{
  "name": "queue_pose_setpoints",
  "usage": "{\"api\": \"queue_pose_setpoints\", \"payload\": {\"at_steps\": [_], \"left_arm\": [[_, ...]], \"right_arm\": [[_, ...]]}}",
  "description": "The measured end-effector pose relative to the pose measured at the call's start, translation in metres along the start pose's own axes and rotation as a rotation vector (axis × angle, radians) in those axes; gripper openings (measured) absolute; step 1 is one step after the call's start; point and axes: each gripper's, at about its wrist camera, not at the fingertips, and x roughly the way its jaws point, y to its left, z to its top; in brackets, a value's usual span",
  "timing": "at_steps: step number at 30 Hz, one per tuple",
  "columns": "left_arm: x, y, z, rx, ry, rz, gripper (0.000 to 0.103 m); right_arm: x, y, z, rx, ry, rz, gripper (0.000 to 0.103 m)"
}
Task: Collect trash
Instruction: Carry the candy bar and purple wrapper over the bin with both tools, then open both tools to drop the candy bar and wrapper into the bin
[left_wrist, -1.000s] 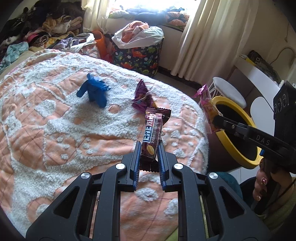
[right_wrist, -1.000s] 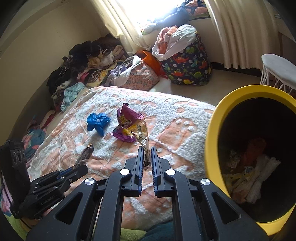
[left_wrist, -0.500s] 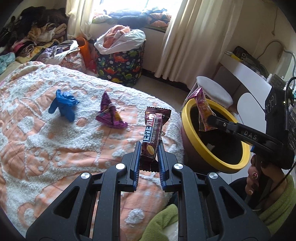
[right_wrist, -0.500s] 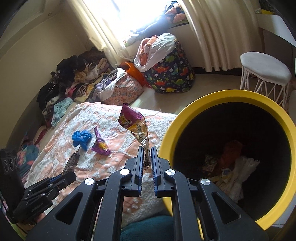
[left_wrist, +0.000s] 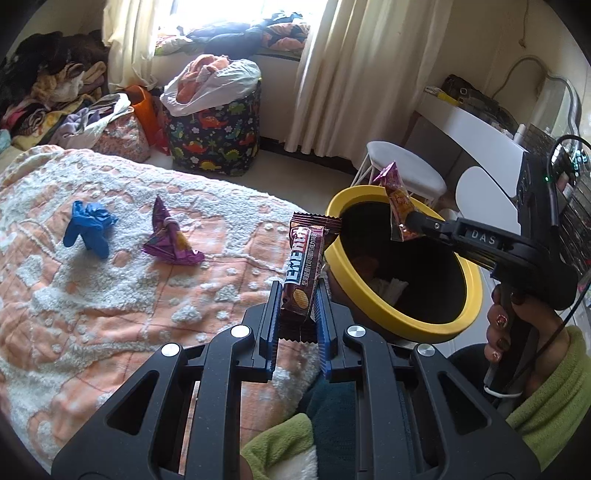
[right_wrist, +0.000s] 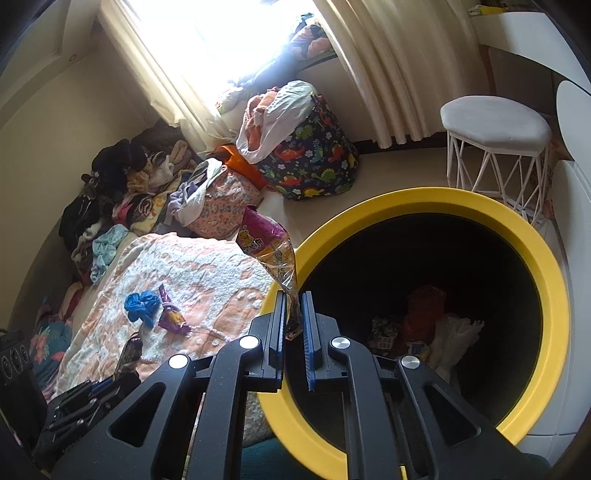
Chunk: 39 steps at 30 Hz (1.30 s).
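Note:
My left gripper (left_wrist: 296, 295) is shut on a brown biscuit wrapper (left_wrist: 306, 258) that stands upright between its blue pads, just left of the yellow-rimmed black bin (left_wrist: 461, 325). My right gripper (right_wrist: 294, 304) is shut on a pink and orange snack bag (right_wrist: 271, 245), held over the bin's near rim (right_wrist: 480, 206); from the left wrist view the bag (left_wrist: 397, 201) hangs above the bin's mouth. Trash lies at the bin's bottom (right_wrist: 417, 325). On the bedspread rest a blue glove (left_wrist: 86, 229) and a purple wrapper (left_wrist: 170, 240).
An orange and white bedspread (left_wrist: 110, 302) fills the left. A dinosaur-print laundry bag (left_wrist: 214, 136) and clothes piles (left_wrist: 55, 99) stand by the curtained window. A white stool (right_wrist: 495, 140) and a white desk (left_wrist: 472, 125) are behind the bin. A hand in a green sleeve (left_wrist: 546, 387) holds the right gripper.
Both grippers have swung right from over the bed toward the bin. The snack bag now hangs over the bin's mouth, and the biscuit wrapper has come up beside its rim.

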Motion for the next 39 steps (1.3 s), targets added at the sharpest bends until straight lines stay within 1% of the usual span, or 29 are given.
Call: {"api": "queue_pose_setpoints", "payload": {"at_steps": [18,27,32,33,34,36,38,39], "left_arm": [[0.021,-0.045,-0.004,0.090,0.035,-0.047,0.012],[0.042,-0.060,0.006,0.100,0.058,-0.078,0.012],[0.060,-0.073,0.015,0.105,0.069,-0.103,0.012],[0.064,-0.076,0.016,0.108,0.072,-0.109,0.012],[0.067,-0.078,0.018,0.111,0.075,-0.116,0.012],[0.075,-0.084,0.021,0.117,0.079,-0.120,0.012],[0.082,-0.085,0.024,0.116,0.081,-0.112,0.016],[0.083,-0.085,0.024,0.112,0.081,-0.108,0.024]], "right_arm": [[-0.011,-0.042,0.007,0.105,-0.031,-0.060,0.009],[-0.016,-0.067,0.008,0.176,-0.031,-0.095,0.009],[-0.017,-0.083,0.006,0.230,-0.020,-0.113,0.011],[-0.018,-0.086,0.006,0.240,-0.023,-0.119,0.016],[-0.019,-0.088,0.006,0.246,-0.026,-0.121,0.028],[-0.022,-0.090,0.007,0.260,-0.042,-0.124,0.039],[-0.023,-0.089,0.008,0.256,-0.048,-0.126,0.040],[-0.024,-0.088,0.009,0.250,-0.053,-0.127,0.042]]}}
